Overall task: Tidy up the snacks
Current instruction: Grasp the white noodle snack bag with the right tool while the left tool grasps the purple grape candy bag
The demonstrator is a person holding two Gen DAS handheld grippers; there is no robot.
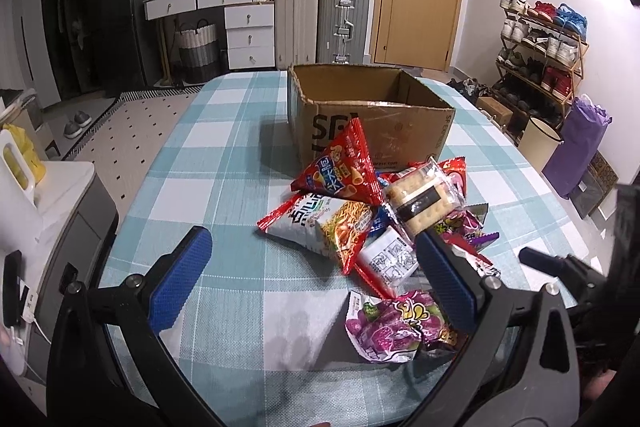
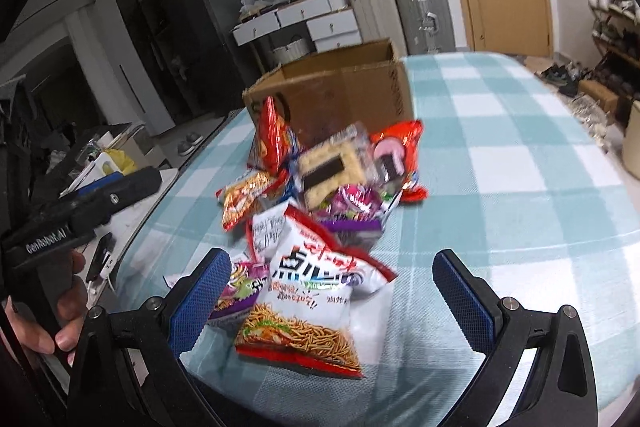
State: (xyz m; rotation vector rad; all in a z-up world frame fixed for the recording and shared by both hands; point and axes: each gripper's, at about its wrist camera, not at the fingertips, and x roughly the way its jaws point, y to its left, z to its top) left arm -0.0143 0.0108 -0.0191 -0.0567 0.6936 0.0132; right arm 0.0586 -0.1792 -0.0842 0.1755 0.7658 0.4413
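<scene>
A pile of snack packets lies on the checked tablecloth in front of an open cardboard box (image 1: pixel 372 115), also in the right wrist view (image 2: pixel 332 91). On top sit a red triangular chip bag (image 1: pixel 344 167) and a clear-wrapped cracker sandwich (image 1: pixel 420 203). A white noodle-snack bag (image 2: pixel 304 303) lies nearest, between the fingers of my right gripper (image 2: pixel 332 263), which is open and just above it. My left gripper (image 1: pixel 312 247) is open and empty; its right finger (image 1: pixel 444 275) is over the pile by a purple grape-candy bag (image 1: pixel 392 327).
The table's left edge drops to a side cabinet (image 1: pixel 60 211) with a phone. Suitcases (image 1: pixel 320 19), white drawers and a door stand behind; a shoe rack (image 1: pixel 540 51) is at the right. The right gripper shows at the left view's right edge (image 1: pixel 560 263).
</scene>
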